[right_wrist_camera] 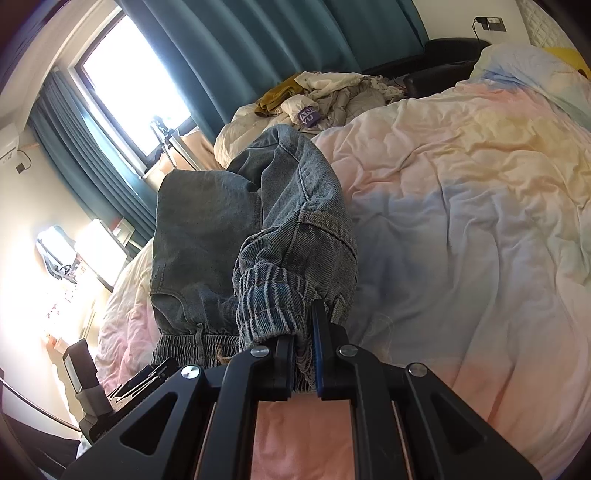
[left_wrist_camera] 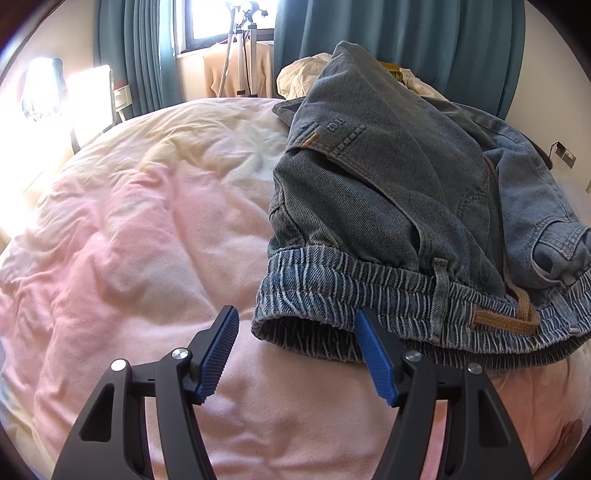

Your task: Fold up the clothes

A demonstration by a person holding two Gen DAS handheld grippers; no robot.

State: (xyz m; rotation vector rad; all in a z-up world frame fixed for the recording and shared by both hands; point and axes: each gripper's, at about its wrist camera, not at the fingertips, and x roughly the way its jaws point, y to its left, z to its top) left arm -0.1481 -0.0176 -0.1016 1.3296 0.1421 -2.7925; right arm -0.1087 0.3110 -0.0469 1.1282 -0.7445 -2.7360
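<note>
A pair of blue denim jeans (left_wrist_camera: 388,184) with an elastic ribbed waistband (left_wrist_camera: 351,291) lies bunched on the bed. My left gripper (left_wrist_camera: 295,321) stands open just in front of the waistband's left corner; its right blue pad (left_wrist_camera: 373,350) touches the band's lower edge and the left pad is off the cloth. In the right wrist view the same jeans (right_wrist_camera: 229,229) rise in a heap, and my right gripper (right_wrist_camera: 303,332) is shut on the gathered waistband (right_wrist_camera: 269,299), which bulges out above the fingers.
A pastel pink, yellow and blue duvet (left_wrist_camera: 147,221) covers the bed. A pile of crumpled clothes (right_wrist_camera: 325,96) lies at the far end near the teal curtains (right_wrist_camera: 240,48). A window (left_wrist_camera: 218,18) and a garment steamer stand (left_wrist_camera: 243,55) are behind the bed.
</note>
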